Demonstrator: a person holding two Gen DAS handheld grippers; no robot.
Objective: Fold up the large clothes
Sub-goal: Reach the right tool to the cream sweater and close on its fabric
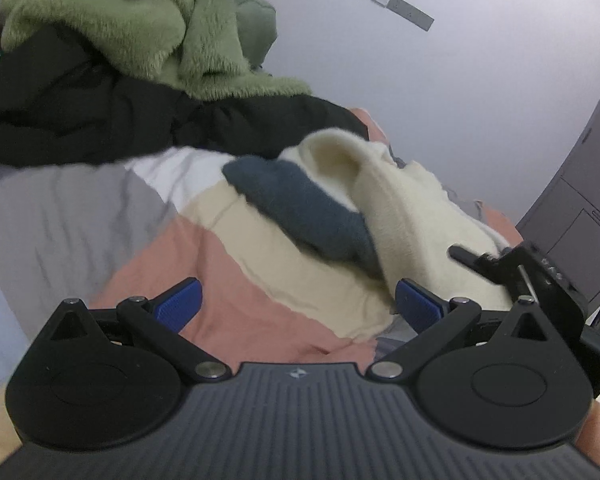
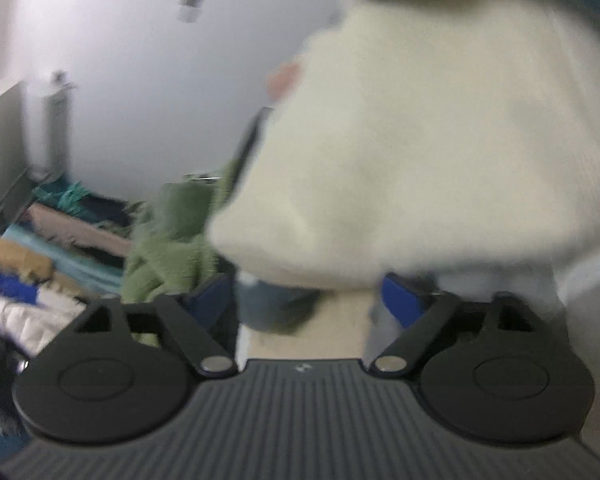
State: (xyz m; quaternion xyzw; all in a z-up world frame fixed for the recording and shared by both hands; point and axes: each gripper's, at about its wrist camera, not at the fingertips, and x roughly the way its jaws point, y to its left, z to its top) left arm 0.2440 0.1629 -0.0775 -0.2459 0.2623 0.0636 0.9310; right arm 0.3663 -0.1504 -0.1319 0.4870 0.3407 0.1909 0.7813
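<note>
A cream fleece garment (image 1: 404, 216) with a dark blue-grey panel (image 1: 308, 216) lies crumpled on the patchwork bedspread (image 1: 228, 280), ahead and to the right of my left gripper (image 1: 299, 304). That gripper is open, with only the bedspread between its blue pads (image 1: 180, 306). In the blurred right wrist view the cream garment (image 2: 420, 140) fills the upper right. Its lower edge hangs just over the gap of my right gripper (image 2: 306, 300), whose pads (image 2: 400, 300) stand wide apart and do not press on it. Part of the right gripper's black frame (image 1: 516, 272) shows beside the garment.
A green fleece (image 1: 140, 28) lies on a black garment (image 1: 100, 120) at the back left of the bed. The green fleece (image 2: 168, 240) also shows left of the right gripper, with a pile of mixed clothes (image 2: 40, 248) beyond. A dark cabinet (image 1: 580, 216) stands to the right against the white wall.
</note>
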